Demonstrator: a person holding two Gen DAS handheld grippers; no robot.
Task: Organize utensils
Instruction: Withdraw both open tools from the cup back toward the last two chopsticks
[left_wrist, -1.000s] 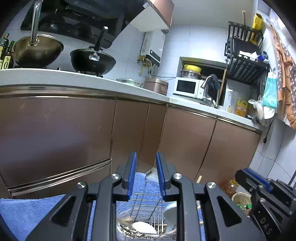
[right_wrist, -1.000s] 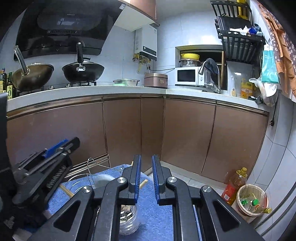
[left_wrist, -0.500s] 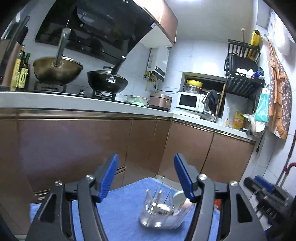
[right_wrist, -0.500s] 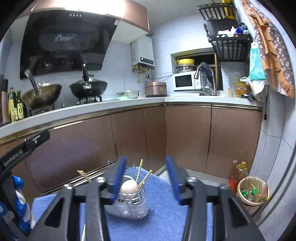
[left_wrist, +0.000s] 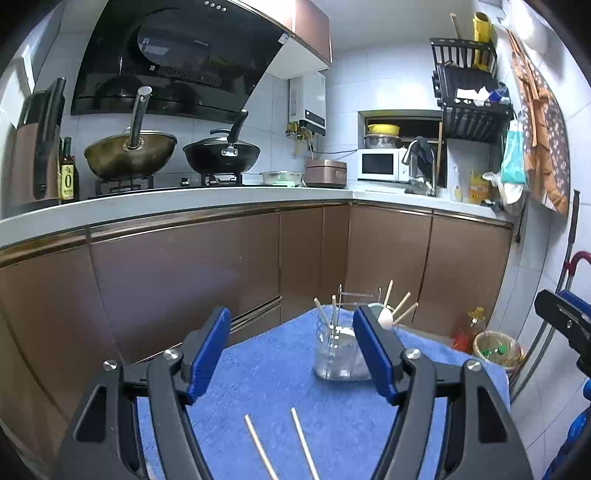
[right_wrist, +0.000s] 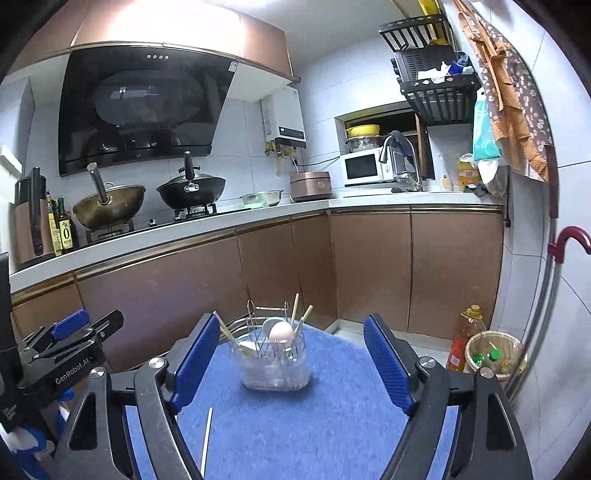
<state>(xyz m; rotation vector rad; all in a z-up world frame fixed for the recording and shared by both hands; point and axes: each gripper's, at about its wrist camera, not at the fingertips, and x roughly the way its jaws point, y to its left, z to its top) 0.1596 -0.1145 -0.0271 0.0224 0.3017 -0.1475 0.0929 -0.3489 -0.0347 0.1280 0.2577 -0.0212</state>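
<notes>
The utensil holder (right_wrist: 274, 363), a clear container with a wire rack inside it, stands upright on the blue cloth (right_wrist: 314, 424) near the cloth's far edge. It contains wooden chopsticks (right_wrist: 294, 314) leaning outward, a white spoon (right_wrist: 280, 331) and further utensils that cannot be identified through the clear wall. In the left wrist view the same holder (left_wrist: 334, 354) sits just beside the inner face of the right-hand finger of the left gripper (left_wrist: 291, 354).

Two loose chopsticks (left_wrist: 280, 446) lie flat on the cloth (left_wrist: 280, 373) near the camera, side by side and apart from each other.

The left gripper has its jaws spread wide and holds nothing. The right gripper (right_wrist: 291, 363) is likewise spread wide and empty, with the holder seen between its fingers but not touched.

Behind the cloth stand brown cabinets (right_wrist: 369, 266).
</notes>
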